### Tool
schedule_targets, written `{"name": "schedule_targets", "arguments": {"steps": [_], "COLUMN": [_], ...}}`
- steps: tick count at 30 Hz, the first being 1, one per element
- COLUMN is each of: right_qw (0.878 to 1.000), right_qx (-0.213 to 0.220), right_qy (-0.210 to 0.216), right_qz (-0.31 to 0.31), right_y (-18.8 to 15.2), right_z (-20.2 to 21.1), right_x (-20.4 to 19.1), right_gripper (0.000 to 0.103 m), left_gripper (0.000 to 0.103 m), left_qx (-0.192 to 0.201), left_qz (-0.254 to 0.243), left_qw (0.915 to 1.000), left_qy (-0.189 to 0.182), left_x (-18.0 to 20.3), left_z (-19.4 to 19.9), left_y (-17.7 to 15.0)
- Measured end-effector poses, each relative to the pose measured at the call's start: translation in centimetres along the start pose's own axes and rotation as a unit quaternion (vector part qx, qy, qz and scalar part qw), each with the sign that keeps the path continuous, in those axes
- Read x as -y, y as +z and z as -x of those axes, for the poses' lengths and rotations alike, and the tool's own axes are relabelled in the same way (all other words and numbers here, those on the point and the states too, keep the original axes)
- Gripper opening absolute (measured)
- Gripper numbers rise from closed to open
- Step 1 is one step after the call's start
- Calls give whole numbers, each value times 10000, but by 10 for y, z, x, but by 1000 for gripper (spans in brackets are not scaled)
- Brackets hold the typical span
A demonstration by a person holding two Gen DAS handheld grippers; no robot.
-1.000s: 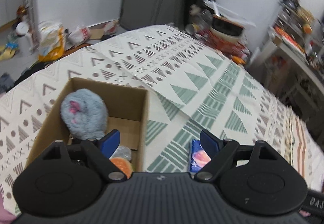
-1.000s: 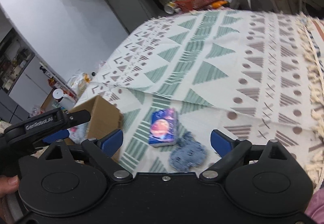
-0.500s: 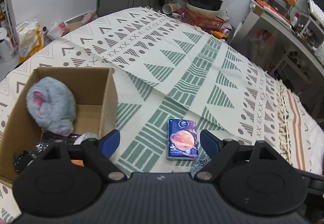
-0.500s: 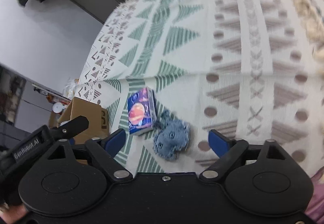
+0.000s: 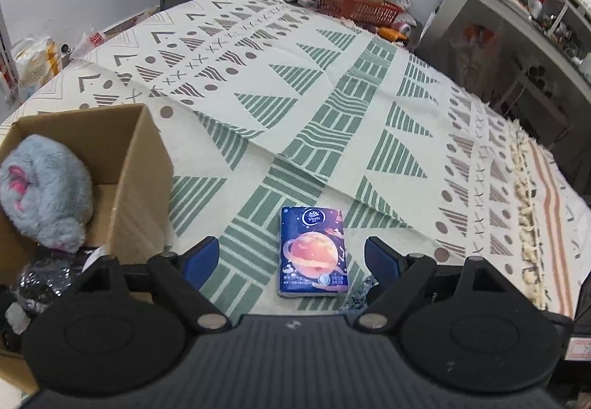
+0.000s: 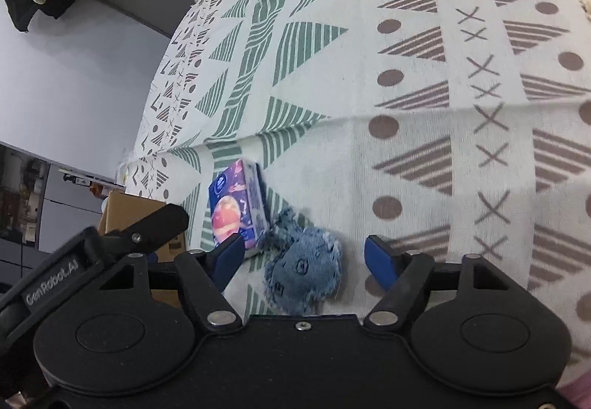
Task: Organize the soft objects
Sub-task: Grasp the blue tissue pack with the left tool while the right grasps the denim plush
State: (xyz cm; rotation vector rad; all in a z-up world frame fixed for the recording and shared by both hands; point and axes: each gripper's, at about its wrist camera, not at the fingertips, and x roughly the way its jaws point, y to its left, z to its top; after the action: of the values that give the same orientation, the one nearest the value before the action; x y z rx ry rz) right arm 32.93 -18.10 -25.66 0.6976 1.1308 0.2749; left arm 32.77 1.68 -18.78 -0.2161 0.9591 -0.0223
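The left gripper [image 5: 291, 259] is spread wide and empty above the tissue pack [image 5: 313, 252]. The right gripper [image 6: 304, 261], equally wide and empty, straddles the blue fuzzy pad [image 6: 304, 270] touching the pack.

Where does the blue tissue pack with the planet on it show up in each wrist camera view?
Left wrist view: the tissue pack lies flat on the patterned cloth, bottom centre, between the open jaws.
Right wrist view: the tissue pack sits lower left, tilted, just past the left jaw tip.
Shared landmark: the cardboard box, to the left of the pack in both views.
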Motion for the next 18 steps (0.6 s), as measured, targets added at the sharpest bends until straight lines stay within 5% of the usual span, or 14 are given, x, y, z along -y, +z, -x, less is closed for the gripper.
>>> {"name": "schedule_targets", "arguments": {"steps": [4,7,18], "right_qw": [9990,9968,9960], "right_qx": [-36,-19,119], "right_qy": [-120,-323,-465], "right_qz": [422,733,748], "right_y": [2,0,-3], "right_z": [-6,-7,8], "right_x": [-6,-10,-2], "right_gripper": [58,33,18], "left_gripper": [84,84,84], "left_qx": [-191,-262,-442], "left_qz": [197,225,251], "left_qw": [9996,9994,9986], "left_qy": [-92,-83,-173], "left_x": [-1,1,6], "left_z": [-20,-31,-52], "left_y": [4,4,-9]}}
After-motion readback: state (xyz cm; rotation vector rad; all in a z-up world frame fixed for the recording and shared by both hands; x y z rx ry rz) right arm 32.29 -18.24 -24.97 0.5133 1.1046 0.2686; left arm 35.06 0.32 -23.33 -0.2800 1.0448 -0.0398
